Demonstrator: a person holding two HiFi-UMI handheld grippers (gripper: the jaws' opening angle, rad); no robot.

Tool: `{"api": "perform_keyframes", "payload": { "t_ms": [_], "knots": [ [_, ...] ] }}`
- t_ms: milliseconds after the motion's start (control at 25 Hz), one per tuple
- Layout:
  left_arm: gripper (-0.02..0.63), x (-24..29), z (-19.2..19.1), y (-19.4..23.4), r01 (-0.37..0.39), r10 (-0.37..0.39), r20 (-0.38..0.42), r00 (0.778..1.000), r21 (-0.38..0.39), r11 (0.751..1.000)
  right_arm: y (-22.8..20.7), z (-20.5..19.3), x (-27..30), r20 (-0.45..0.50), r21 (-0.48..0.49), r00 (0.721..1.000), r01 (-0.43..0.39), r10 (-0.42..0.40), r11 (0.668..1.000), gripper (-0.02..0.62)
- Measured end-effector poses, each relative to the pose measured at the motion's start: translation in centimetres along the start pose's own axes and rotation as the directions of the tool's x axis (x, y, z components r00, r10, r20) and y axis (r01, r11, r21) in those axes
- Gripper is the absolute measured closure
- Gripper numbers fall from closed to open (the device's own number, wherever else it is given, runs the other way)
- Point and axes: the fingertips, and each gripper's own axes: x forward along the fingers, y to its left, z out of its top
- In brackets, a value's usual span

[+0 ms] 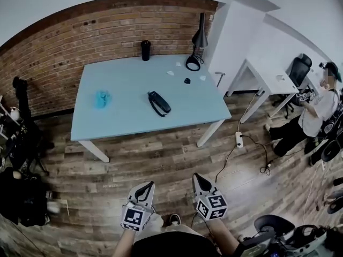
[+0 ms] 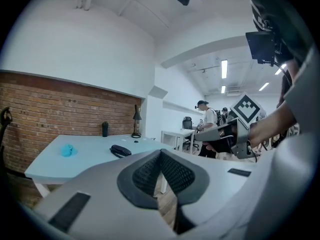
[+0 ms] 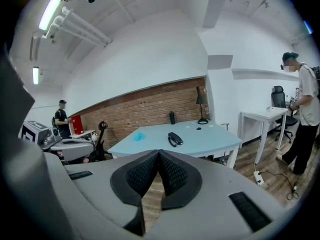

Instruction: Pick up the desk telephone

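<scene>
Before brick wall (image 1: pixel 80 31), pale-blue table (image 1: pixel 128 79) with telephone (image 1: pixel 159 103)

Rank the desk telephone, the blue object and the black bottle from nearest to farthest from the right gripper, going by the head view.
From the right gripper:
1. Desk telephone, middle of the table, nearest.
2. Blue object, on the table's left part.
3. Black bottle, at the table's far edge, farthest.
</scene>
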Motion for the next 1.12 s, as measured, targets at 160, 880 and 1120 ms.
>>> {"api": "perform_keyframes", "payload": {
  "t_ms": [160, 880, 1120],
  "knots": [
    [0.581, 0.0, 2.0, 2.8, 0.051, -0.046, 0.074, 0.996, -0.078, 0.996, 3.2, 0.8, 2.4, -0.014, -0.049, 1.0, -0.017, 0.016, 0.999, 0.579],
    [0.581, 6.8, 1.3, 11.0, -0.045, 0.044, -0.012, 0.999, -0.119, 0.992, 1.2, 4.4, 14.9, -0.015, -0.077, 0.993, -0.122, 0.121, 0.99, 0.579],
    [0.58, 12.6, 4.0, 11.9, -0.064, 0.061, -0.039, 0.997, -0.076, 0.995, -3.3, 6.3, 18.9, -0.01, -0.028, 0.989, -0.148, 0.147, 0.989, 0.578]
  ]
}}
